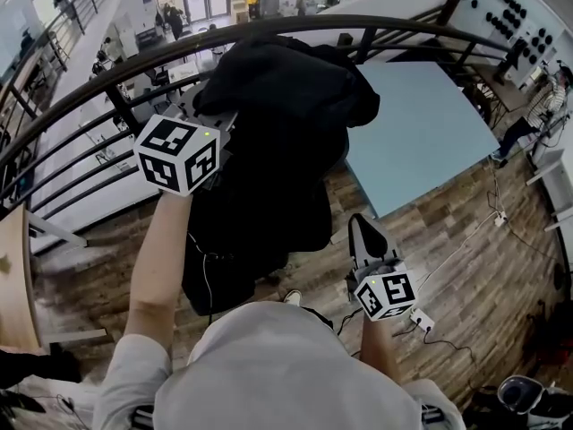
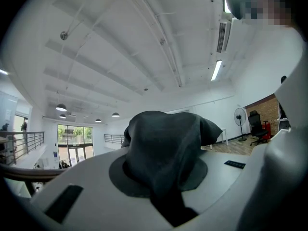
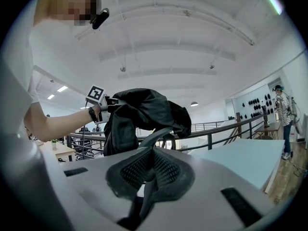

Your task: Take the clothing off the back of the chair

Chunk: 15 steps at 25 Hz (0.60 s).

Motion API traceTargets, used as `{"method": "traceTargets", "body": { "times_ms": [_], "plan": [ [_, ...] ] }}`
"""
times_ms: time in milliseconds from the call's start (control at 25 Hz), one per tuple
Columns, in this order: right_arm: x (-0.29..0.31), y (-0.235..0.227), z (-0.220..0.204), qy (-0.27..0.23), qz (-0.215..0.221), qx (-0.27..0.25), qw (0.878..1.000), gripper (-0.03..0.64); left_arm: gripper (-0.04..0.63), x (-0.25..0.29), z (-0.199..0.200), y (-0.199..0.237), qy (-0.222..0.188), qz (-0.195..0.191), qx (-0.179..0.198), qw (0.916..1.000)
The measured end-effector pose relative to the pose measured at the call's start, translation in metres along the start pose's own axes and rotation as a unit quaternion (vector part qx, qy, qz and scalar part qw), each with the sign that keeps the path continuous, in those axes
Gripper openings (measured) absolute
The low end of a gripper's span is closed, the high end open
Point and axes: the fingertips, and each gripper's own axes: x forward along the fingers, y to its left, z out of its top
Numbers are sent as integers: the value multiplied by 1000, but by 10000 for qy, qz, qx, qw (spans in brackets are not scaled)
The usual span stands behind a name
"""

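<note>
The black clothing is in the upper middle of the head view, bunched at the top and trailing toward the lower left of the frame, so its long axis runs down from where it is gripped. The left hand-held gripper sits at the clothing's upper left edge. Its own view shows the jaws pinching a thick fold of dark fabric, which rises in a mound straight ahead of them. The right hand-held gripper is at the lower right, apart from the cloth and just beside its hanging right edge, with its jaws pressed together on nothing I can make out. Only the left gripper carries the load. The right one is free, but nearer the lower part of the clothing than the top. In the head view the chair cannot be told apart from the dark cloth. In the right gripper view a curved grey bar rises just under the bundle. This may be the rim of the chair back, and whether the hem has cleared it cannot be told. If it has not, the lift has to go up and away from that bar.
</note>
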Motion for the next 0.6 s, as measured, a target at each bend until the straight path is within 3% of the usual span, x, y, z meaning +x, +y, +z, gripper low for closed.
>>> {"method": "traceTargets", "body": {
  "times_ms": [320, 600],
  "plan": [
    [-11, -15, 1, 37, -319, 25, 9995, 20, 86, -34, 14, 17, -307, 184, -173, 9992],
    [-14, -15, 8, -19, -370, 52, 9993, 20, 86, -69, 24, 38, -302, 404, -39, 9987]
  ]
}}
